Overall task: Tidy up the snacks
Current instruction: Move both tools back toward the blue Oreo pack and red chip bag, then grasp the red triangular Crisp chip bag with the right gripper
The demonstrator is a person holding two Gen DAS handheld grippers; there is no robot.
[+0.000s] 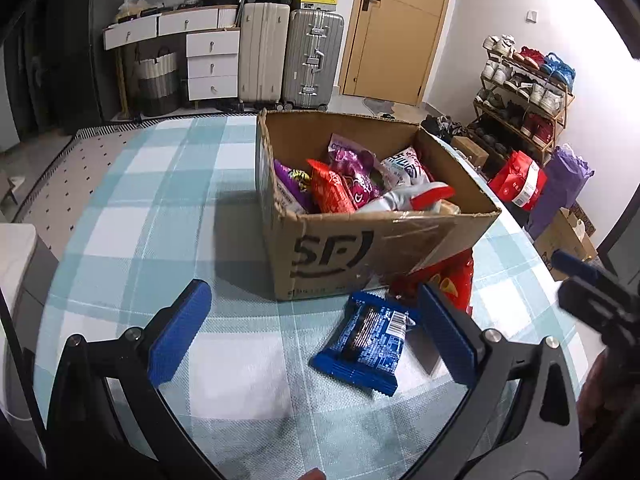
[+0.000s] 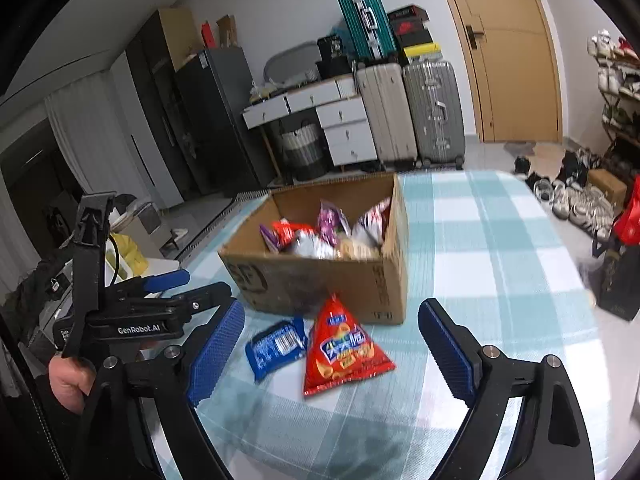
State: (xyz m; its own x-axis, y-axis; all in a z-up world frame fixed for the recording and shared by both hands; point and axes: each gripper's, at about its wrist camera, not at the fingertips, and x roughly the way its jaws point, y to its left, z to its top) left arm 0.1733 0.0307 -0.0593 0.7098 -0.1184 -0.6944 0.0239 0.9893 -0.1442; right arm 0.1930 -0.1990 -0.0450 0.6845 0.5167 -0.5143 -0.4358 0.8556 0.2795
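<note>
Holding assorted snack bags, cardboard box [image 1: 332,248] sits on checked tabletop [image 1: 160,208]; blue packet [image 1: 364,344] and red triangular bag [image 2: 344,352] lie outside before it, both tools, left tool [image 1: 316,340] and right tool [image 2: 332,352], spread, empty

The box [image 1: 360,248] is matt brown cardboard; the blue packet [image 1: 366,340] and red bag [image 2: 344,354] are glossy plastic film; the worktop [image 1: 168,200] carries woven checked cloth.
</note>
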